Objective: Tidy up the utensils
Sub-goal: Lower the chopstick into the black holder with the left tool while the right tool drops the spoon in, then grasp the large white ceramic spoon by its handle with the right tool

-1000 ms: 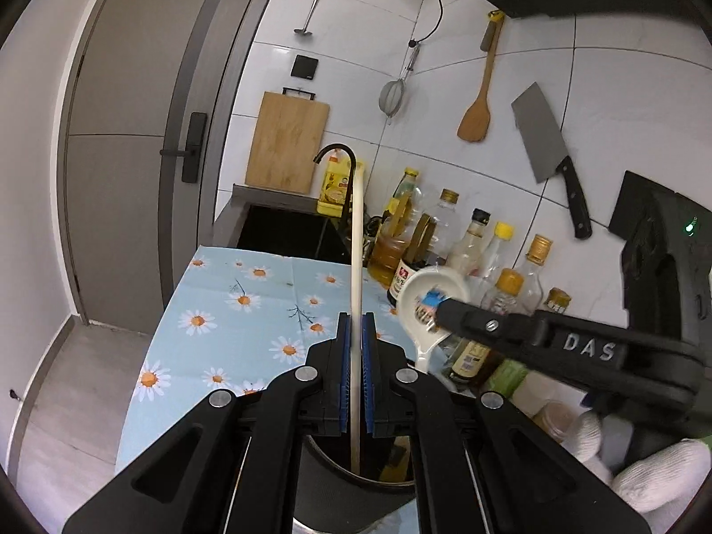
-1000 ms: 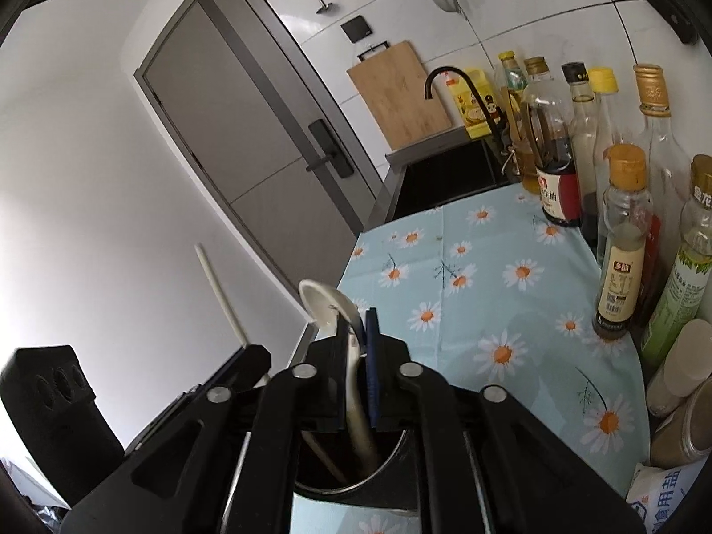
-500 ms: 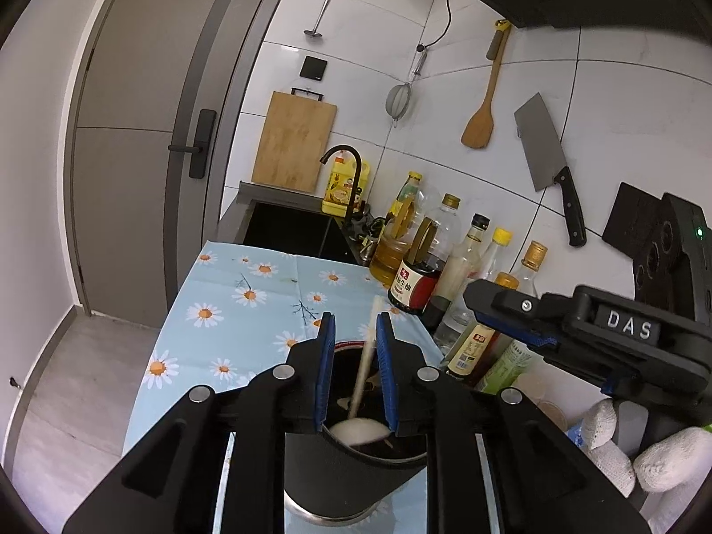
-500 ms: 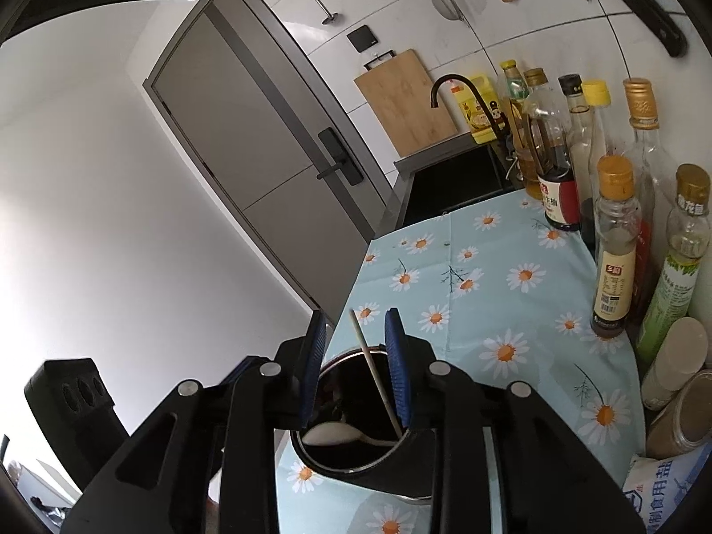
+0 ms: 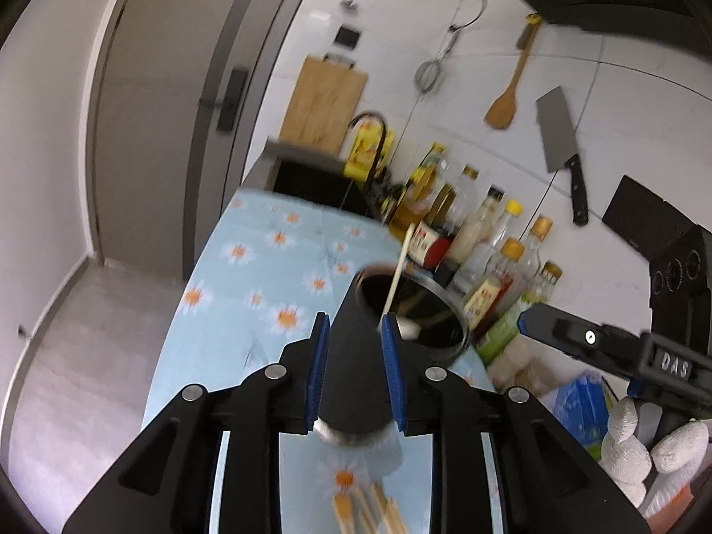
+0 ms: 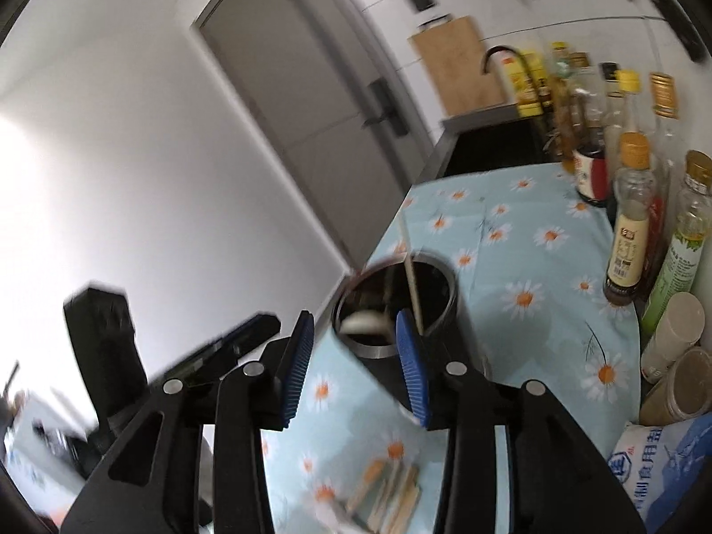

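Two grippers, your left gripper (image 5: 353,358) and right gripper (image 6: 356,362), stand parted and empty, jaws just opening; chopstick (image 5: 397,276) and spoon (image 6: 362,321) rest inside the dark holder (image 6: 438,300).

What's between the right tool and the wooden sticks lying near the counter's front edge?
Only bare daisy cloth. The right wrist view shows the open right tool above the wooden sticks, with nothing between them.

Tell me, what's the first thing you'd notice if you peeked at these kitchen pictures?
Probably the dark round holder standing on the daisy tablecloth, with a pale chopstick and a white spoon poking around inside it. Then the big cleaver hanging on the white tiled wall, above a crowded row of bottles.
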`<state>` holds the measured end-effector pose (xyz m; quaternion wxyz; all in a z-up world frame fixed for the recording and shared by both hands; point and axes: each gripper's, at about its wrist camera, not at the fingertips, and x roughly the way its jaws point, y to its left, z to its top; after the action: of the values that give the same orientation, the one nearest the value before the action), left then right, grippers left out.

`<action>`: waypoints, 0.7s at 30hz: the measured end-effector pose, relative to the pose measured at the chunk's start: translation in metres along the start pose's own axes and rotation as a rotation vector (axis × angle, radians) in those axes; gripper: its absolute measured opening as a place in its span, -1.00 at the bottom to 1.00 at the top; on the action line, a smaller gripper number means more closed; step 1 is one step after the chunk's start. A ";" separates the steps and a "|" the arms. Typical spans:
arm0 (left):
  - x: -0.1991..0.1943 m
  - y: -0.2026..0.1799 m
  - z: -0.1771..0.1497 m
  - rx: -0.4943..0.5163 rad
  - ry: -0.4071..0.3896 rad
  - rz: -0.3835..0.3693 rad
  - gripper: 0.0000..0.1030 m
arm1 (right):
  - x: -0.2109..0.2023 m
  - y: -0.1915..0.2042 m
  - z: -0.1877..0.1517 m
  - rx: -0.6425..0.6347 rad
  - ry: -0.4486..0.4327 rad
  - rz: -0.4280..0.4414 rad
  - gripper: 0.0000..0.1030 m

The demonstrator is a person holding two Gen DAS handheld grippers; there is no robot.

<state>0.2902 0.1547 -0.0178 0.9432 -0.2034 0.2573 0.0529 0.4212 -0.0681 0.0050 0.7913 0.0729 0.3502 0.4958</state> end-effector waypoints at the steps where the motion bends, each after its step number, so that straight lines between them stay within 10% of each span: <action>1: -0.003 0.004 -0.004 -0.014 0.012 0.002 -0.55 | 0.002 0.004 -0.004 -0.029 0.026 0.002 -0.23; 21: -0.071 0.063 -0.115 -0.150 0.151 0.102 -0.51 | 0.073 0.064 -0.116 -0.526 0.557 -0.048 -0.23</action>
<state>0.1625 0.1653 -0.0941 0.8993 -0.2633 0.3332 0.1045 0.3203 -0.0019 -0.0870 0.6689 -0.2783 0.4143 0.5508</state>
